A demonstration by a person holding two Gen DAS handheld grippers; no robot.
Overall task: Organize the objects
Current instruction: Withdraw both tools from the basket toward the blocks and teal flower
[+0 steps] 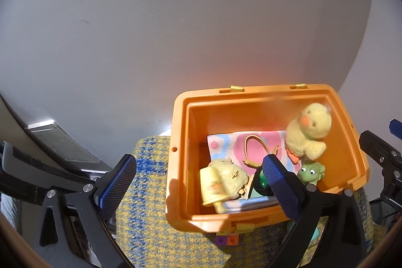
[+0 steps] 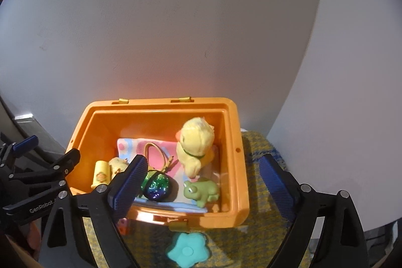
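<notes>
An open orange box (image 1: 181,132) (image 2: 236,132) stands on a yellow-and-blue woven cloth (image 1: 148,230) (image 2: 253,142). In it lie a yellow plush duck (image 1: 310,133) (image 2: 196,145), a green frog toy (image 1: 311,171) (image 2: 201,189), a dark glittery ball (image 2: 158,186), a pale yellow cup (image 1: 211,185) (image 2: 101,172), a small plush chick (image 1: 232,176) and a pink patterned cloth (image 1: 226,142) (image 2: 160,152). My left gripper (image 1: 201,182) is open and empty above the box's near left part. My right gripper (image 2: 203,182) is open and empty above the box's near side.
A teal flower-shaped toy (image 2: 187,251) lies on the cloth in front of the box. Small purple and orange blocks (image 1: 226,240) (image 2: 123,224) sit by the box's front wall. A white wall stands behind. A dark device (image 1: 62,145) lies at the left.
</notes>
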